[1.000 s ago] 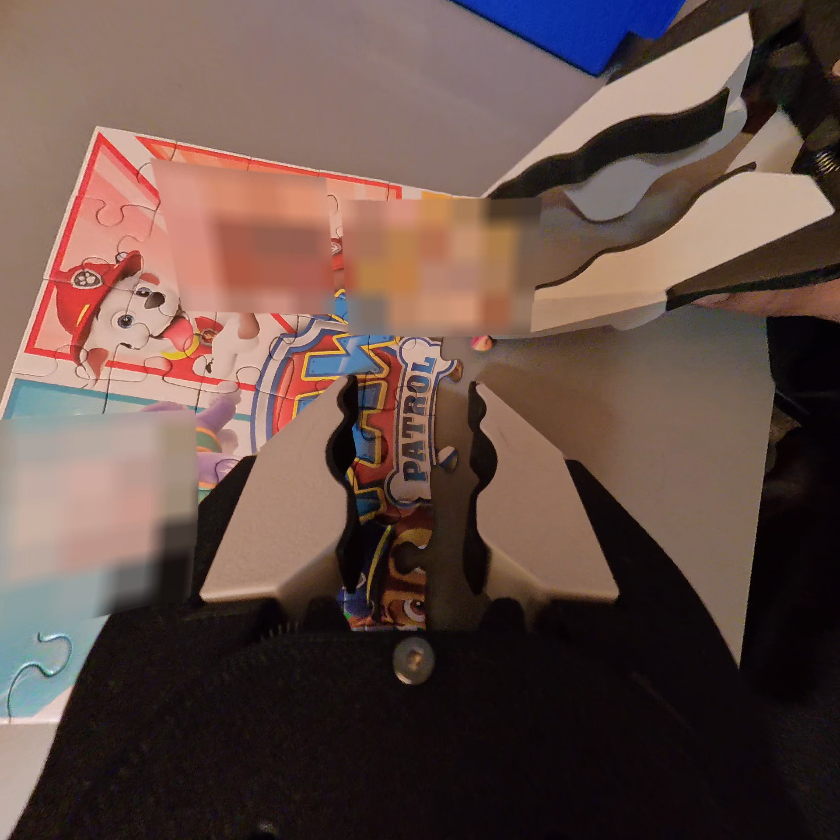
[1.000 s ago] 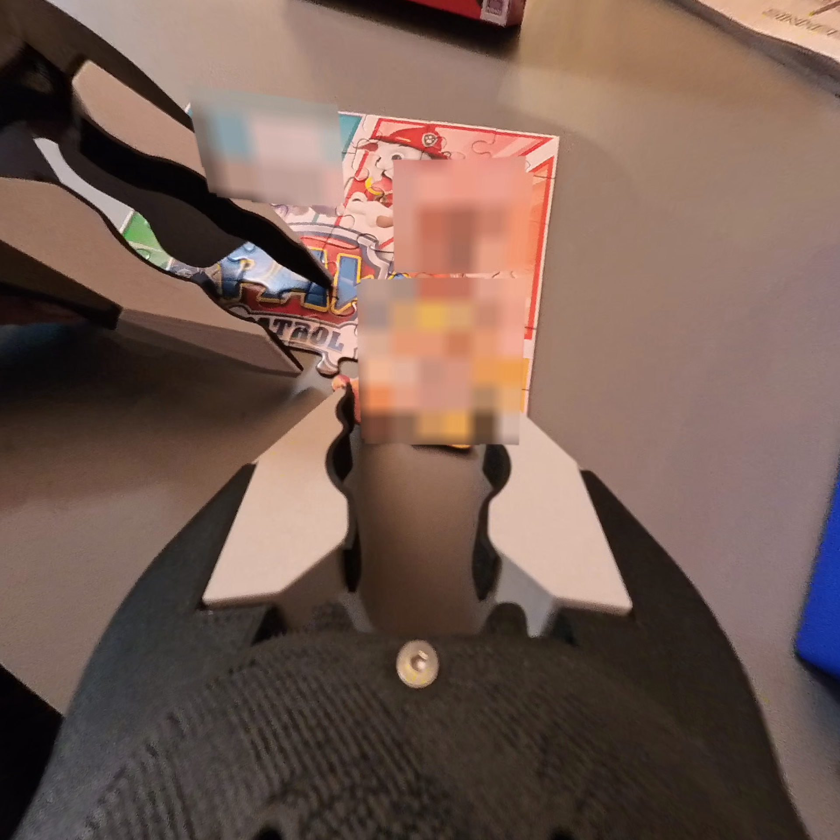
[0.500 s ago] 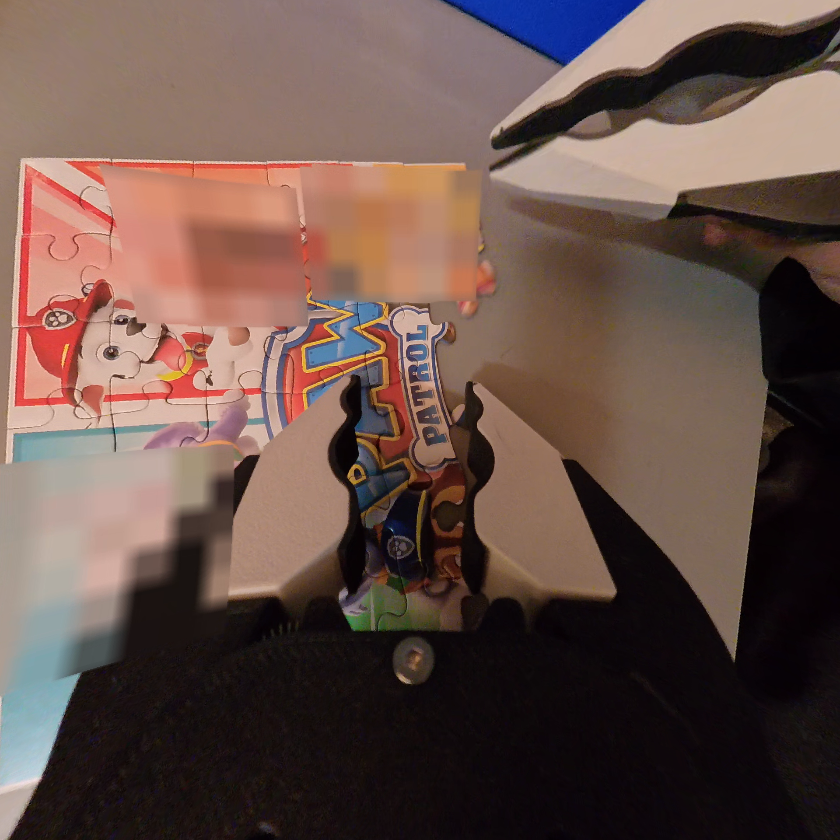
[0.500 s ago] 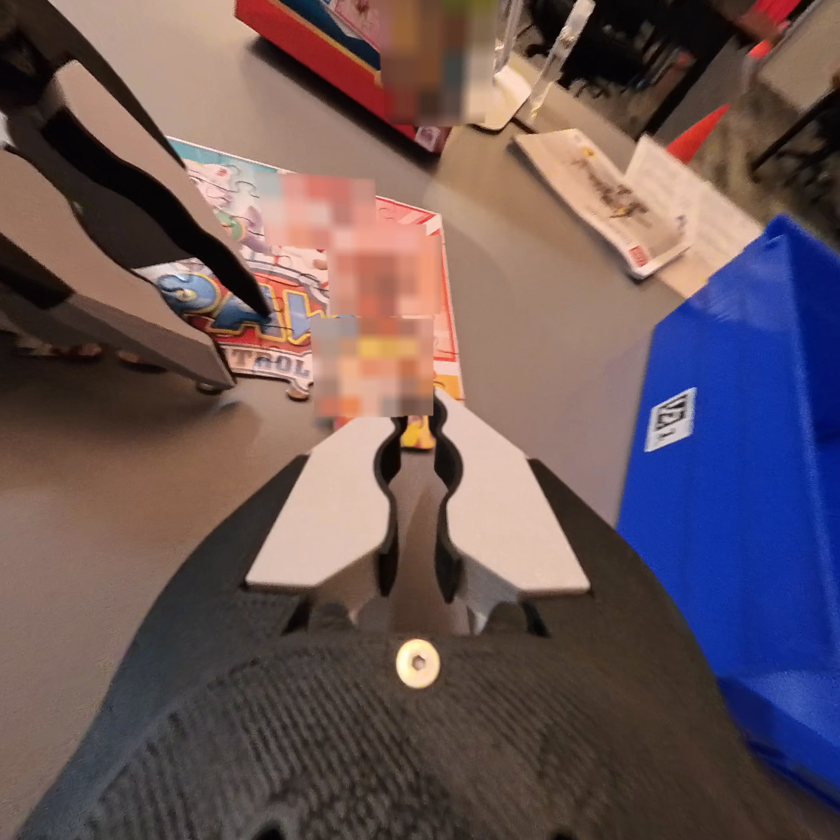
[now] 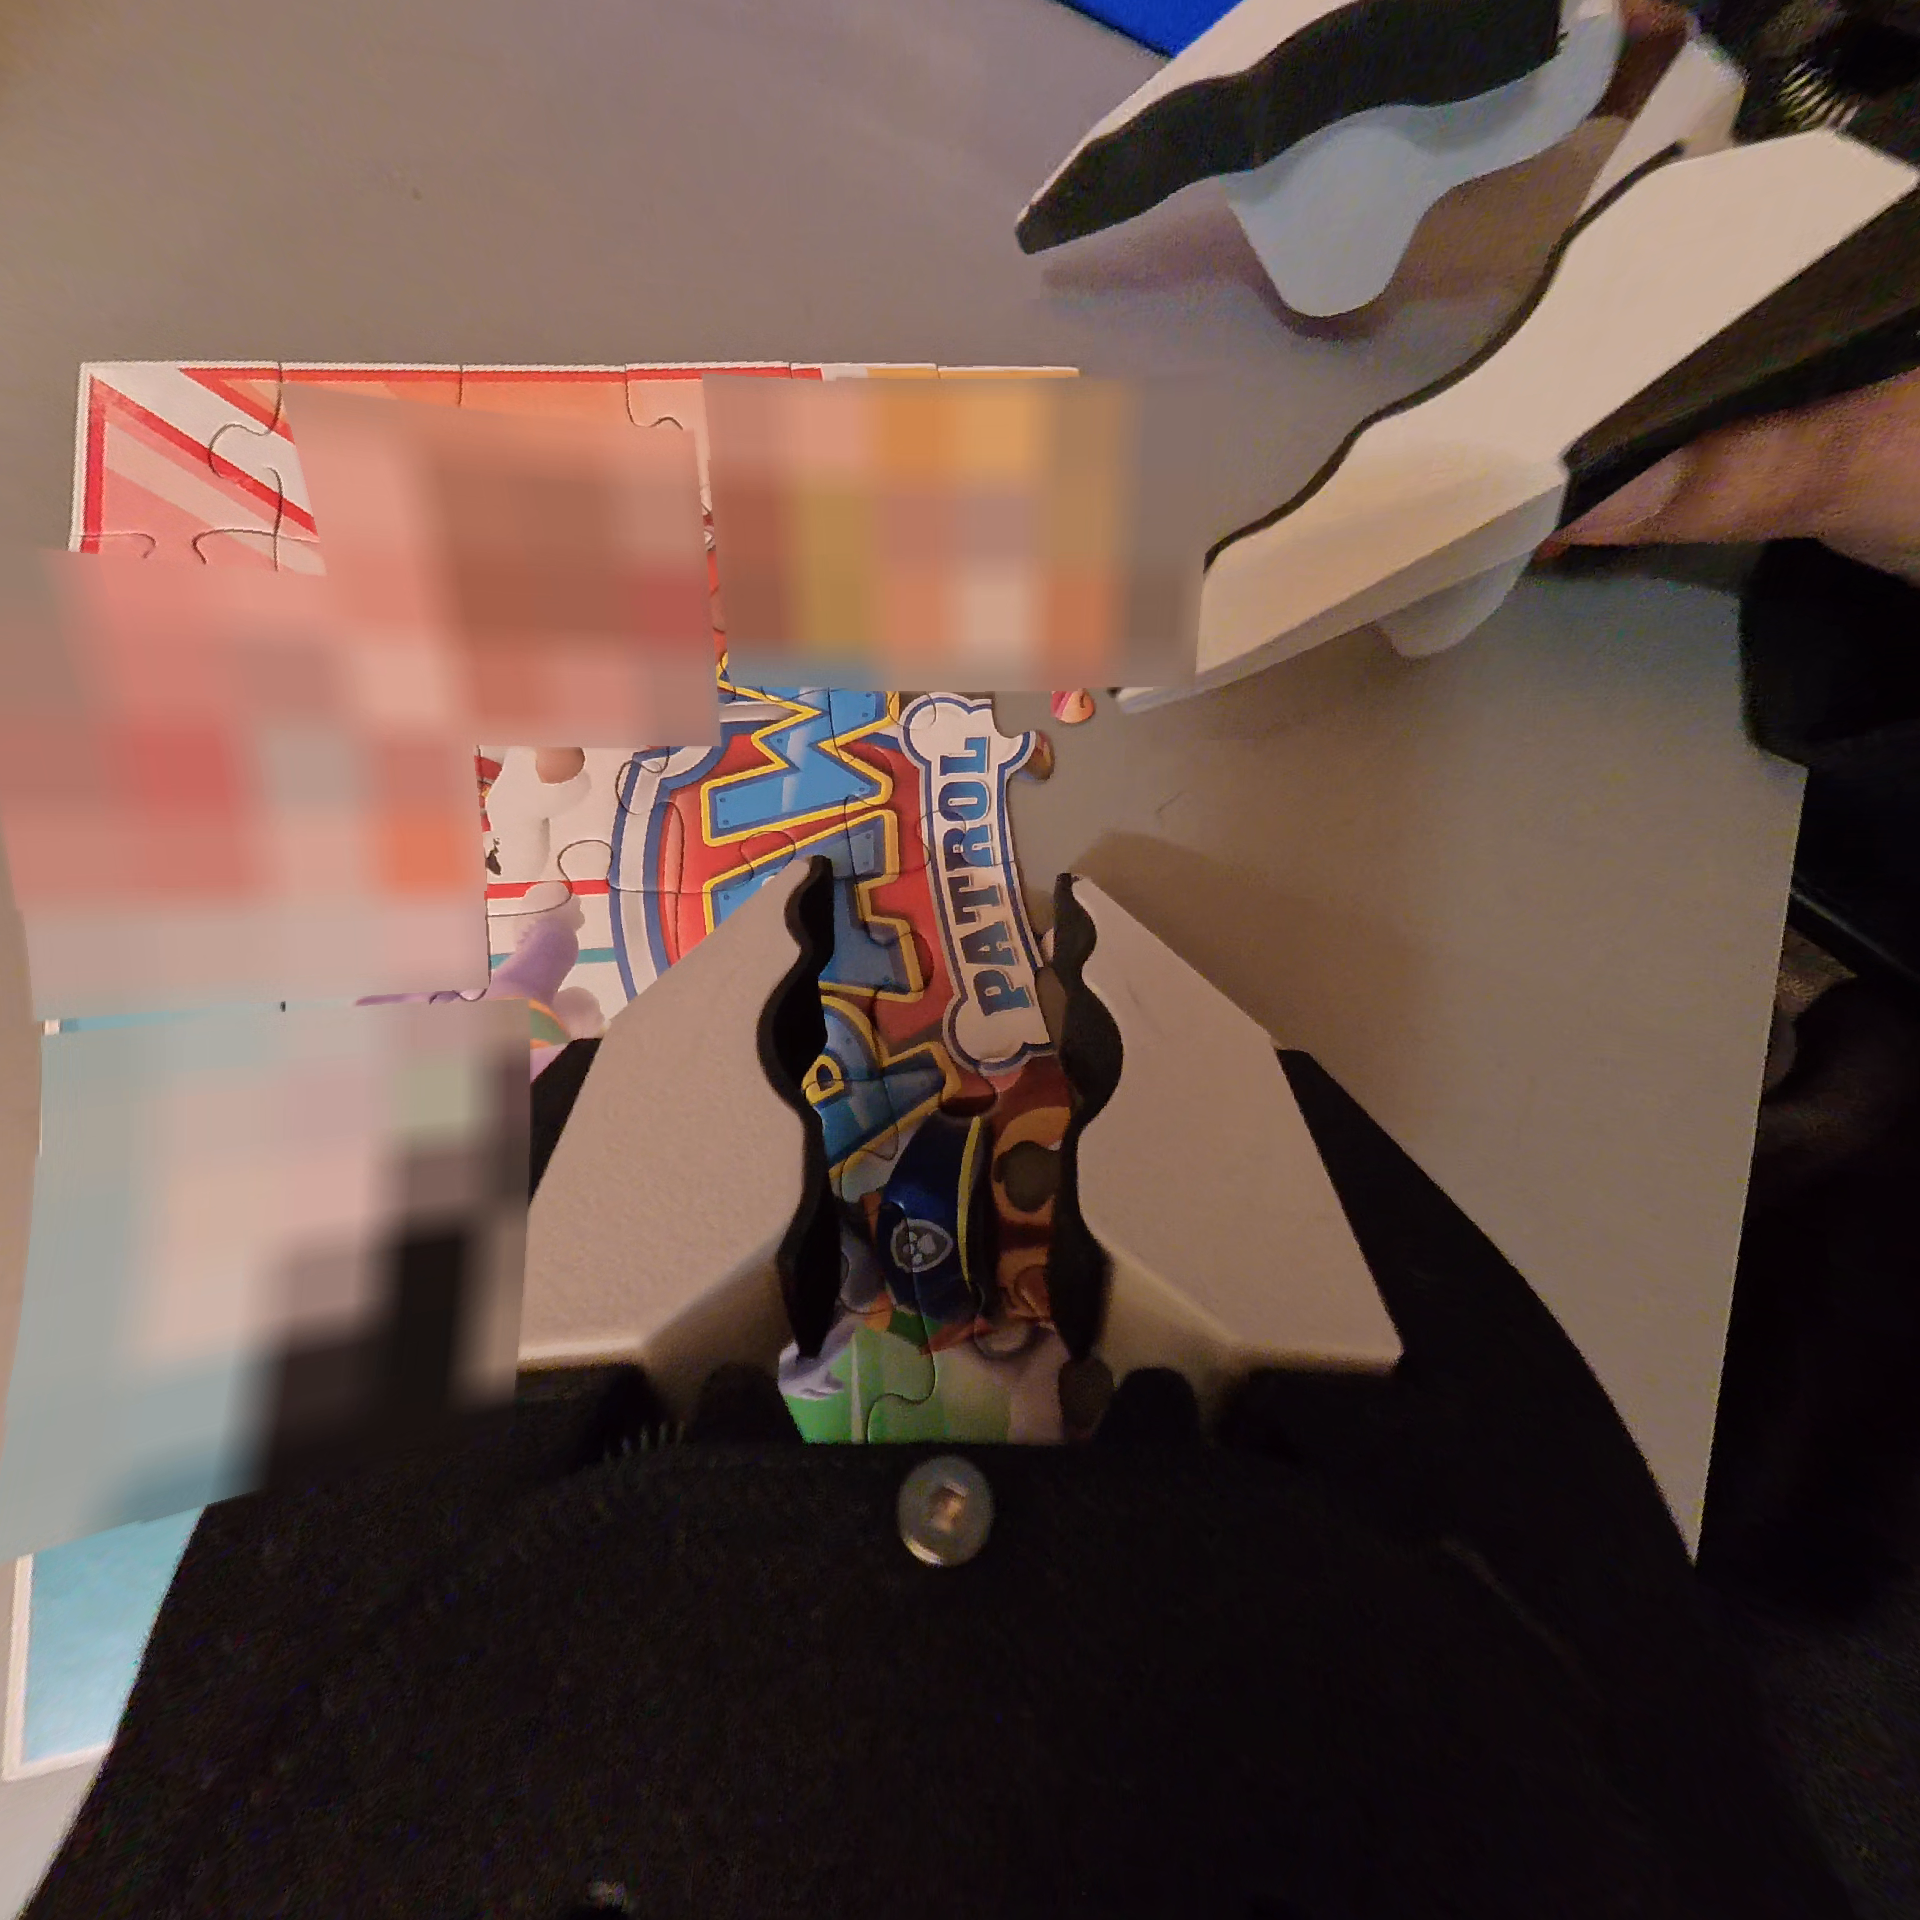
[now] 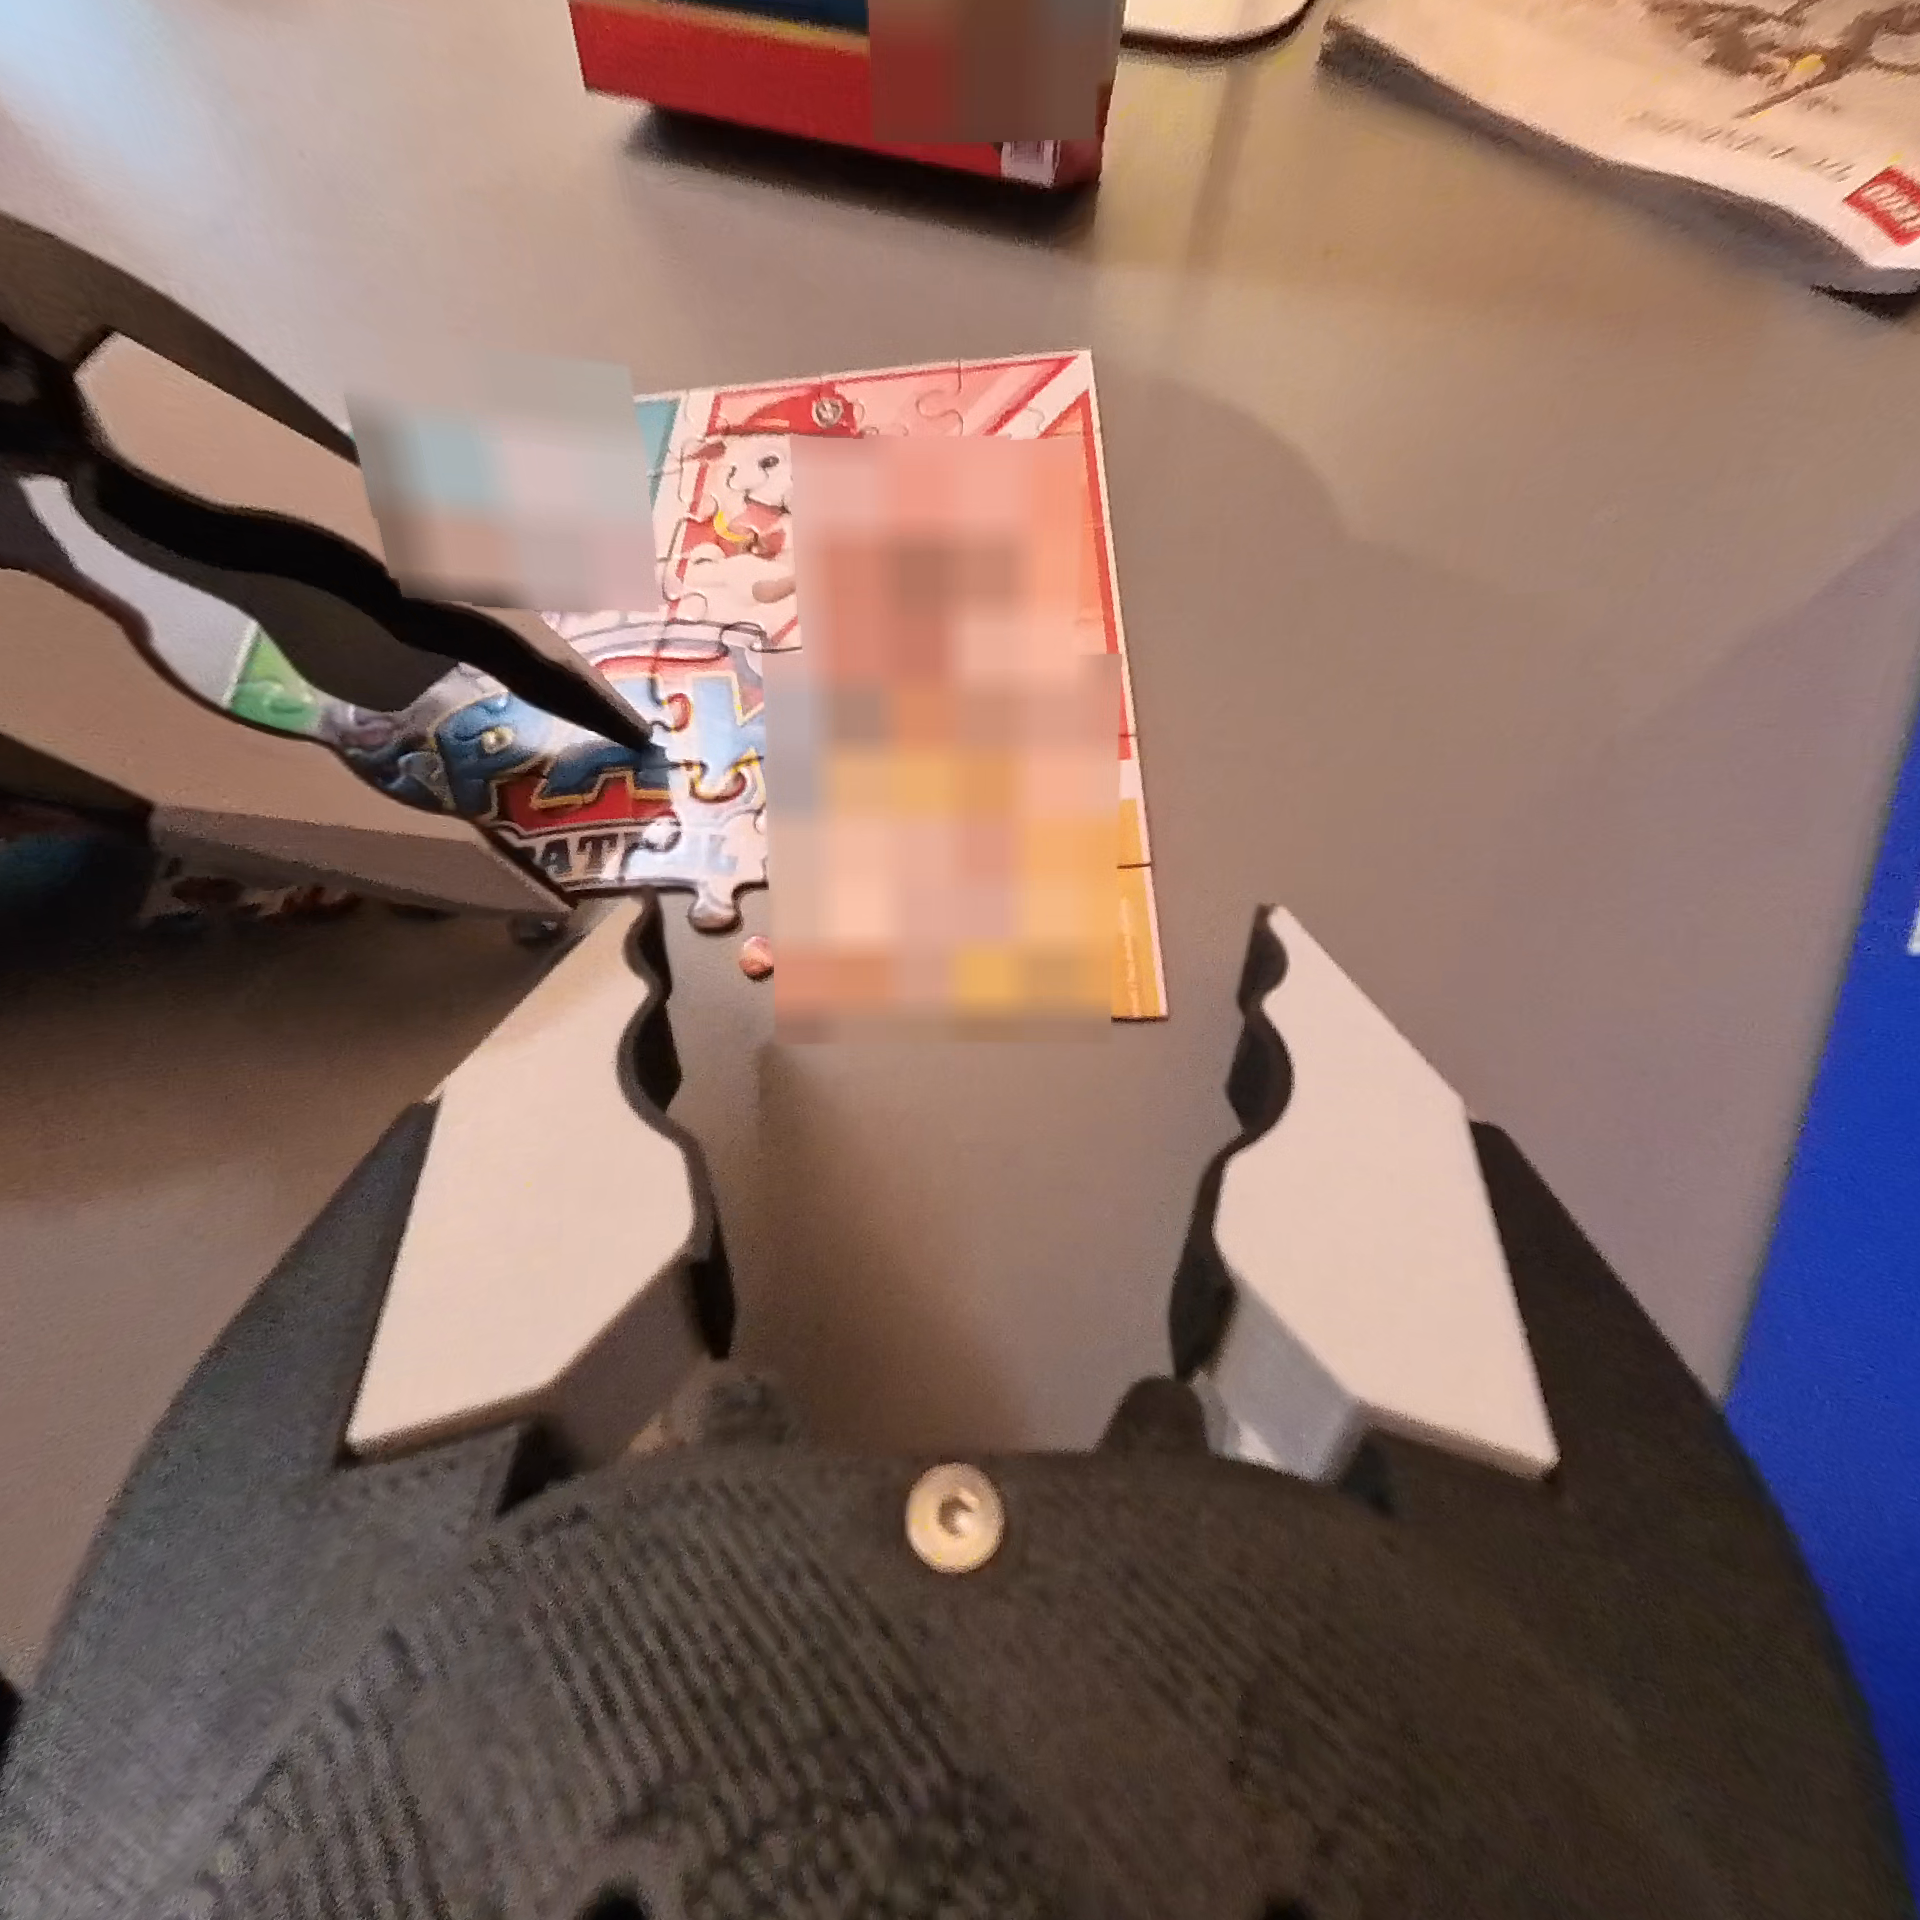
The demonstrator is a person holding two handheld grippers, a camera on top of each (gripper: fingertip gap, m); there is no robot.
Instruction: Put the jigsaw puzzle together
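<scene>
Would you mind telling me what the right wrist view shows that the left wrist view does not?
Only the right wrist view shows a red box, a paper booklet and a blue bin. Only the left wrist view shows the table's near edge. Both show the jigsaw puzzle on the grey table, and both grippers, left and right, open.

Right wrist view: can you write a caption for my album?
Open right hand-held gripper hovering near an unfinished cartoon jigsaw puzzle on a grey table.
</scene>
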